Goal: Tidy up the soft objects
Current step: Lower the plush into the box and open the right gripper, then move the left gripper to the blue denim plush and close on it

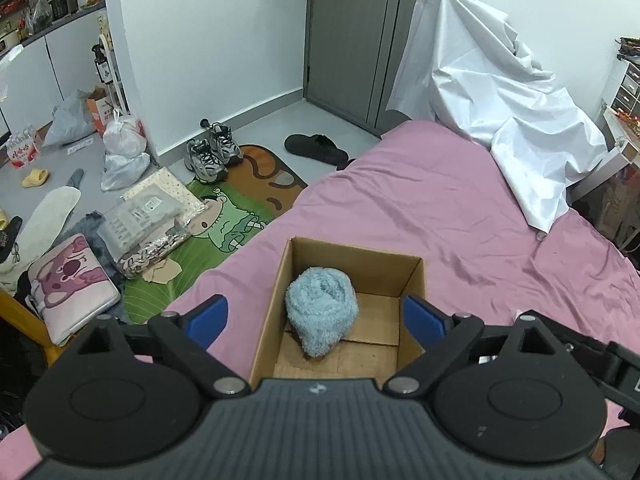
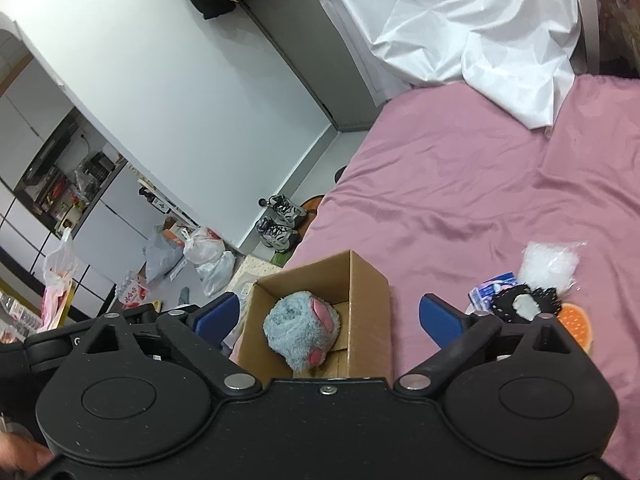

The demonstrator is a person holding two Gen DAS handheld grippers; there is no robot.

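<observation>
A: Looking down past the left claw (image 1: 316, 318) — blue fingers (image 1: 208, 320) standing spread wide, pinching nothing, hanging above the cardboard box (image 1: 412, 280).

B: Seeing the same from the right claw (image 2: 330, 316): spread just as wide, gripping nothing, hovering over that box (image 2: 372, 300) from the other side.

A: Lying inside the box, toward its left wall: fluffy blue plush (image 1: 322, 312), curled into a ball, touching the box floor, apart from both claws.

B: Showing pink patches on the plush (image 2: 300, 332) from this angle. Resting against the near corner here.

A: Sitting on the pink bedsheet (image 1: 440, 208), close to the bed's edge, flaps open upward.

B: Lying to the right on the sheet (image 2: 460, 184), well apart from the box: clear plastic bag (image 2: 552, 264), black glove-like item (image 2: 524, 304), orange round thing (image 2: 576, 320), small blue-and-pink packet (image 2: 490, 288). Touching or overlapping one another, hard telling exactly.

A: Draping over something at the far end of the bed: white sheet (image 1: 500, 100).

B: Cluttering the floor beyond the bed: grey sneakers (image 1: 212, 152), black slipper (image 1: 316, 148), green cartoon mat (image 1: 224, 224), plastic bags (image 1: 124, 152).
</observation>
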